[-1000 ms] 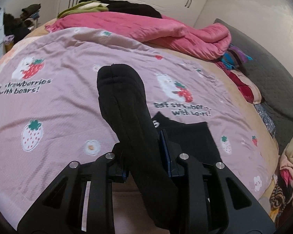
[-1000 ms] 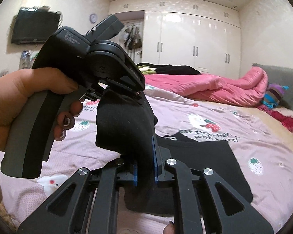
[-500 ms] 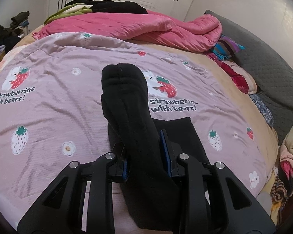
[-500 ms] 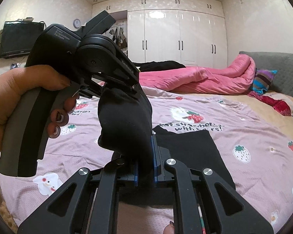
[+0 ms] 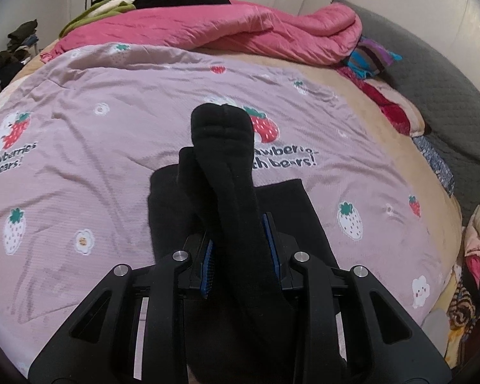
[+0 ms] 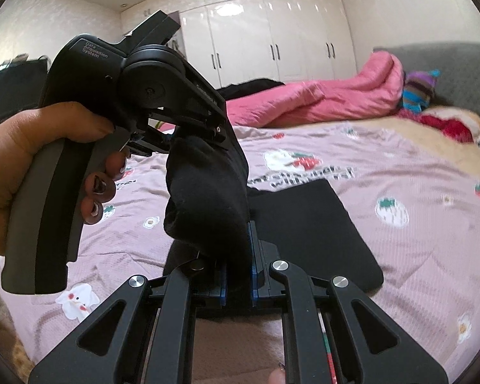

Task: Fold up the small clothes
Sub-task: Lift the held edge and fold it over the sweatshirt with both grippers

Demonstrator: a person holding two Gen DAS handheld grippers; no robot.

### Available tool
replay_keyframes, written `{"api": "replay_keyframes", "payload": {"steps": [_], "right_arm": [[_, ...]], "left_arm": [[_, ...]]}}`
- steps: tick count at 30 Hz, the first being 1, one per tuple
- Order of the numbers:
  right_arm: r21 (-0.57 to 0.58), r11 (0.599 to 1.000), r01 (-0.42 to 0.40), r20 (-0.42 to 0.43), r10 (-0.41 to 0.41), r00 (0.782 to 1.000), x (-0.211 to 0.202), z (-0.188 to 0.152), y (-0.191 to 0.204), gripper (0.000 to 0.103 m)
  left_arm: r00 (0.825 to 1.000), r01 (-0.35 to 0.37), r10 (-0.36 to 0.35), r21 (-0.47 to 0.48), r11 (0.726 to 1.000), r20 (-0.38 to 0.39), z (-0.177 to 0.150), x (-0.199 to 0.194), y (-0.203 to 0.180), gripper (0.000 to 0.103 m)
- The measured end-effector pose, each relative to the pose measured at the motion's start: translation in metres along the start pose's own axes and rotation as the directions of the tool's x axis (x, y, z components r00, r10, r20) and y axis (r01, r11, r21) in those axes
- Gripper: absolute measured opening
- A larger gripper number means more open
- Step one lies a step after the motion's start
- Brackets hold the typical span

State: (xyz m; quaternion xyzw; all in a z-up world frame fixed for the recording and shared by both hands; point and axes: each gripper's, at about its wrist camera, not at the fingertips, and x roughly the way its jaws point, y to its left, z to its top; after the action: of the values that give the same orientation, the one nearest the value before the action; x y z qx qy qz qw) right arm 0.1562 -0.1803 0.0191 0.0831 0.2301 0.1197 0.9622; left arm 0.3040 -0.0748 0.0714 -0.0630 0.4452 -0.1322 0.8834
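A long black knitted sock [image 5: 227, 172] is clamped at both ends by the left gripper [image 5: 240, 252] and right gripper [image 6: 238, 268], held taut for folding above the pink strawberry-print bedspread [image 5: 112, 147].

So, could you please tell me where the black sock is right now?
The black sock is held above the bed between both tools, left tool and right tool, over the flat black garment on the strawberry sheet.

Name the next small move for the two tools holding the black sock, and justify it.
Probably lower both tools together. The left tool and right tool each pinch the black sock doubled in the air, directly above the flat black garment on the strawberry bedspread.
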Motion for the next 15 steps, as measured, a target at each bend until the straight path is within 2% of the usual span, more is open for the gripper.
{"api": "replay_keyframes", "payload": {"steps": [10, 15], "right_arm": [[0.209, 0.978, -0.012, -0.114, 0.036, 0.993, 0.019, -0.022, -0.053, 0.010], [0.308, 0.951, -0.040, -0.159, 0.093, 0.983, 0.029, -0.030, -0.076, 0.017]], "left_arm": [[0.993, -0.026, 0.030, 0.042, 0.999, -0.116, -0.001, 0.067, -0.040, 0.024], [0.984, -0.041, 0.051, 0.062, 0.997, -0.169, -0.003, 0.097, -0.059, 0.031]]}}
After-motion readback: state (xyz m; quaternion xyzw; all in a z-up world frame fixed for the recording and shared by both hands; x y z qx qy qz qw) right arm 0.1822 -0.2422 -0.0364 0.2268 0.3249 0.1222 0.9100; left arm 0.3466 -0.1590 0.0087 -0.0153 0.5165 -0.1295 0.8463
